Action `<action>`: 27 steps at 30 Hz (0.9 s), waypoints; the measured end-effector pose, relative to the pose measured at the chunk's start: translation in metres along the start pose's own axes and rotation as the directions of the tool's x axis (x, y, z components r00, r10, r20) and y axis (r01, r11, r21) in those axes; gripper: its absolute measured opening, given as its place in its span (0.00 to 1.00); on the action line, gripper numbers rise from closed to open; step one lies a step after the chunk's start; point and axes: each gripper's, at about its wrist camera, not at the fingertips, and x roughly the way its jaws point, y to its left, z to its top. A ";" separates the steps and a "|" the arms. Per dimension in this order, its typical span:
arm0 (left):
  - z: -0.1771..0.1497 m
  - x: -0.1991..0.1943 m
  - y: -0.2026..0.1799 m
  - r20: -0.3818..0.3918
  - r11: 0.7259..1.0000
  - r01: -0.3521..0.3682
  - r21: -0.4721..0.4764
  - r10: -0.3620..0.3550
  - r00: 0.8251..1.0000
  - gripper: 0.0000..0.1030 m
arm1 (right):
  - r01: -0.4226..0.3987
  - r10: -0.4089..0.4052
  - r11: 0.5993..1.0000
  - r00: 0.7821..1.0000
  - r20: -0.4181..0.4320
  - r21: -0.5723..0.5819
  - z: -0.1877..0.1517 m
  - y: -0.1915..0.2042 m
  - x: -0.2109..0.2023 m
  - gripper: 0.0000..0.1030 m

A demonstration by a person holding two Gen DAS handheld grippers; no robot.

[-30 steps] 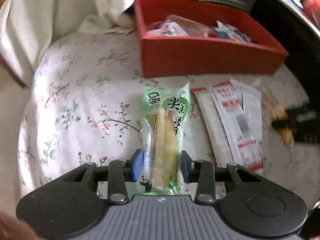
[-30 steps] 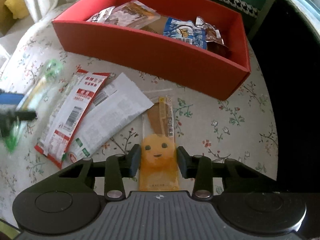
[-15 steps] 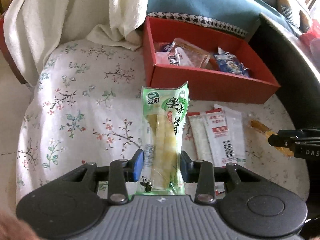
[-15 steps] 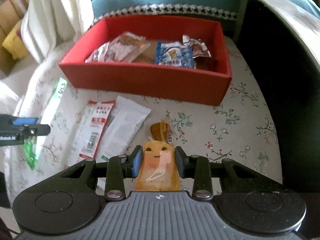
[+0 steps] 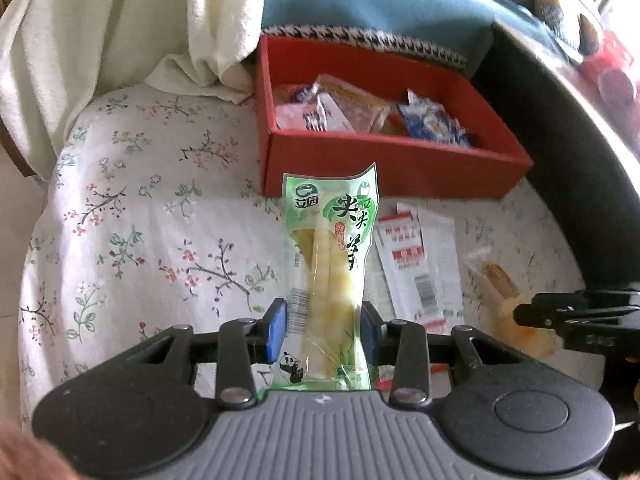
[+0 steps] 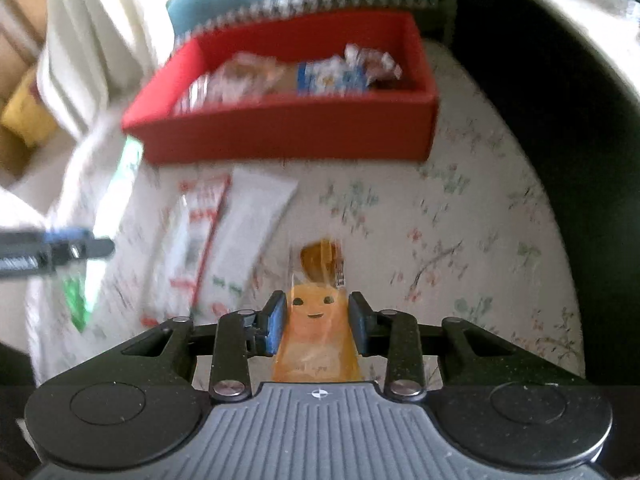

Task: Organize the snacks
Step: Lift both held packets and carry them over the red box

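My left gripper is shut on a green bamboo-shoot packet, which stands up between its blue pads above the floral cloth. My right gripper is shut on an orange packet with a smiling face, lifted off the cloth. That orange packet also shows at the right of the left wrist view, held in the right gripper's black jaws. The red box sits beyond both grippers with several snack packets inside. The right wrist view is blurred.
Red-and-white and white flat packets lie on the floral cloth in front of the box. A cream cloth hangs at the back left, a teal cushion lies behind the box, and a dark curved rim borders the right.
Both grippers have risen with their packets, and the orange packet has come off the cloth. The right view has rolled and now blurs; the red box looks farther away in both views.
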 end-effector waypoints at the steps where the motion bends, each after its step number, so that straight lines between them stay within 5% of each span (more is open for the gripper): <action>1: -0.001 0.002 -0.002 -0.009 1.000 -0.005 0.011 0.005 1.000 0.30 | 0.021 -0.021 1.000 1.000 -0.012 -0.016 -0.001 0.002 0.005 0.38; 3: -0.004 0.008 -0.005 -0.028 0.999 -0.019 0.032 0.020 0.999 0.30 | 0.050 -0.052 0.998 0.998 -0.039 -0.041 0.000 0.007 0.016 0.40; 6: -0.007 0.015 -0.009 -0.048 0.997 -0.044 0.062 0.047 0.998 0.31 | 0.085 -0.086 0.995 0.996 -0.021 -0.059 0.004 0.013 0.020 0.63; 10: -0.010 0.024 -0.015 -0.066 0.994 -0.067 0.087 0.073 0.995 0.33 | 0.123 -0.125 0.989 0.992 -0.014 -0.088 0.004 0.019 0.028 0.66; 16: -0.016 0.036 -0.027 -0.069 0.973 -0.140 0.183 0.155 0.986 0.49 | 0.106 -0.108 0.988 0.994 -0.009 -0.110 0.001 0.024 0.025 0.50; 19: -0.015 0.030 -0.025 -0.068 0.976 -0.129 0.175 0.143 0.987 0.31 | 0.085 -0.087 0.993 0.996 -0.019 -0.087 0.003 0.020 0.022 0.43; 27: -0.001 0.010 -0.006 -0.020 0.997 -0.045 0.055 0.046 0.999 0.30 | -0.002 0.002 1.000 0.998 0.055 0.011 0.014 0.006 -0.005 0.40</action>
